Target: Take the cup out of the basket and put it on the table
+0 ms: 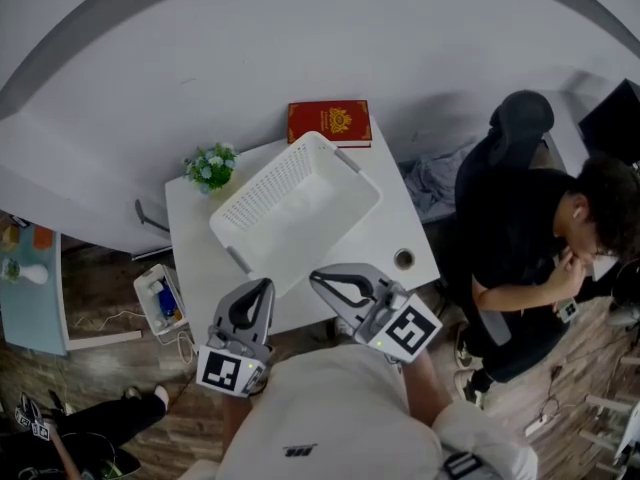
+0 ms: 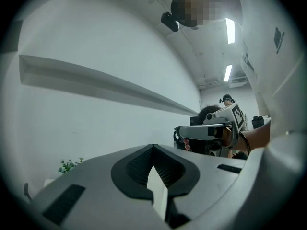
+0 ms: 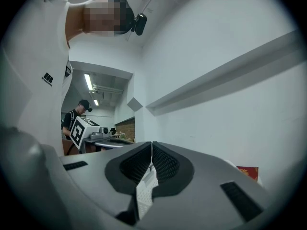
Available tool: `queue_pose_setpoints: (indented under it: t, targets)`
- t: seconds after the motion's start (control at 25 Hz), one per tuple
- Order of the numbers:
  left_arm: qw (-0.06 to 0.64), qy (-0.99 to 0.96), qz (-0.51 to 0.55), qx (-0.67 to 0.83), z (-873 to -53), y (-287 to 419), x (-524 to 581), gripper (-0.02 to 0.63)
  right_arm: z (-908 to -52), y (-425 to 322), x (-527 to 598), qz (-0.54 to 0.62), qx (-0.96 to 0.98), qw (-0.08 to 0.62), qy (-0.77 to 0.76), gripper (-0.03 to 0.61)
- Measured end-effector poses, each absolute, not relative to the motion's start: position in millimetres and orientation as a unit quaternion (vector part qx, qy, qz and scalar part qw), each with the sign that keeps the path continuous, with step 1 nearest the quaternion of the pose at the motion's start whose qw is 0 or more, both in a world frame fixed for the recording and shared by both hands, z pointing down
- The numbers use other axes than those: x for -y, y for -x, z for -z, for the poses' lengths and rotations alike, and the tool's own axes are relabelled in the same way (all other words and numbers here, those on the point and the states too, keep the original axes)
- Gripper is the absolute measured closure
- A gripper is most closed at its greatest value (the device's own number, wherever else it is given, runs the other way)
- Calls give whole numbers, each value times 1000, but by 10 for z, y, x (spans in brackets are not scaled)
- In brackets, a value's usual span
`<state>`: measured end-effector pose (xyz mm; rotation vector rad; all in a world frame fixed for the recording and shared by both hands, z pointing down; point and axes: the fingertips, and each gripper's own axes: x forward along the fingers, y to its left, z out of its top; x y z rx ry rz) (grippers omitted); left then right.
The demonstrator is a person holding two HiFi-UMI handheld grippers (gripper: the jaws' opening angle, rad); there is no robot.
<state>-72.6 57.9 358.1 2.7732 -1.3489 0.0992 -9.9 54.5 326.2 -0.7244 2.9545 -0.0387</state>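
Cup, small, round, dark-rimmed [image 1: 403,259]: standing on the white bench [image 1: 195,258] at centre right of the head view. It is sitting outside the white perforated plastic basket [image 1: 265,190] and close to the bench's right edge. The basket is appearing empty, so the task is looking as good as done.

Left gripper [image 1: 264,284] [image 2: 153,147]: hanging at lower centre of the head view, just off the bench's near edge. Its fingers are pressing together on nothing.

Right gripper [image 1: 316,276] [image 3: 152,145]: hanging beside the left one, fingers likewise pressing together and holding nothing. It is near the cup but apart from it.

Risks, as judged:
- The cup is sitting so near the edge that a sweep of the right gripper could be tipping it or pushing it off.
- A person in black clothing [image 1: 520,238] is standing near that same edge at the right of the frame, and a bump to the bench could be toppling the cup.
- The basket is lying askew across the bench, so a nudge could be sliding it toward the cup.

Surface: the bench is also carrying a red hardcover book [image 1: 329,122] at its far edge and a small green potted plant [image 1: 210,166] at upper left.

Room: a pale grey wall [image 1: 300,28] is filling the top of the frame and a wooden floor [image 1: 100,388] is showing below. A white bin of oddments [image 1: 160,303] is standing on the floor left of the bench.
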Motion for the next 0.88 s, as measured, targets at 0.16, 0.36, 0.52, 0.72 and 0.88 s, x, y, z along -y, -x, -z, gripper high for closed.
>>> queue_pose_setpoints:
  t: [0.16, 0.36, 0.52, 0.72, 0.88]
  targets:
    - [37, -905, -22, 423, -3594, 841, -426, 604, -3244, 233, -439, 14, -968, 51, 247, 565]
    - [47, -914, -17, 403, -3656, 1031, -239, 604, -3320, 423, -295, 14, -964, 30, 265, 565]
    - [49, -922, -13, 383, -3703, 1151, -98, 604, -3361, 573, -165, 14, -960, 12, 281, 565]
    - [66, -929, -6, 365, -3762, 1218, 25, 604, -3401, 675, -59, 16, -954, -7, 300, 565]
    - [71, -931, -6, 358, -3809, 1236, 96, 604, -3441, 677, 10, 17, -951, -21, 309, 565]
